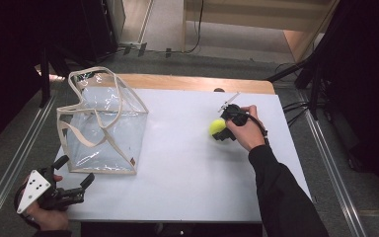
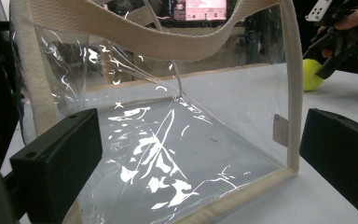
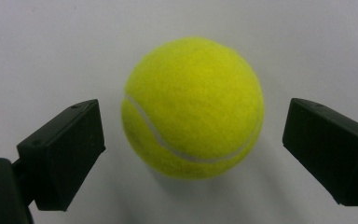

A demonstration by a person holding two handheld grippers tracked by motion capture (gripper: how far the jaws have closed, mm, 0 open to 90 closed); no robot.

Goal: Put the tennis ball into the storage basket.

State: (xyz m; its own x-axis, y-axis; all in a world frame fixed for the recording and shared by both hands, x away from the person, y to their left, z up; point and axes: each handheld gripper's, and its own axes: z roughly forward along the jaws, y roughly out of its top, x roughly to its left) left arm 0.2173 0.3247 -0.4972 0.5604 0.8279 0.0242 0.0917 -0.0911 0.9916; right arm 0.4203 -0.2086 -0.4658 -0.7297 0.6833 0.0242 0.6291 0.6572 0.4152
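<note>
At the near-left tabletop (image 1: 187,173) corner the left claw (image 1: 76,175) hangs wide open and empty just before the clear cream-trimmed tote bag (image 1: 103,131), while farther right the right claw (image 3: 193,140), jaws spread, straddles without touching the yellow tennis ball (image 3: 193,107).

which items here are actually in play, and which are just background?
In play:
- tennis ball, between the open jaws of the right tool
- clear tote bag, faced by the open left tool

Background:
- white table
- cables on the floor
</note>
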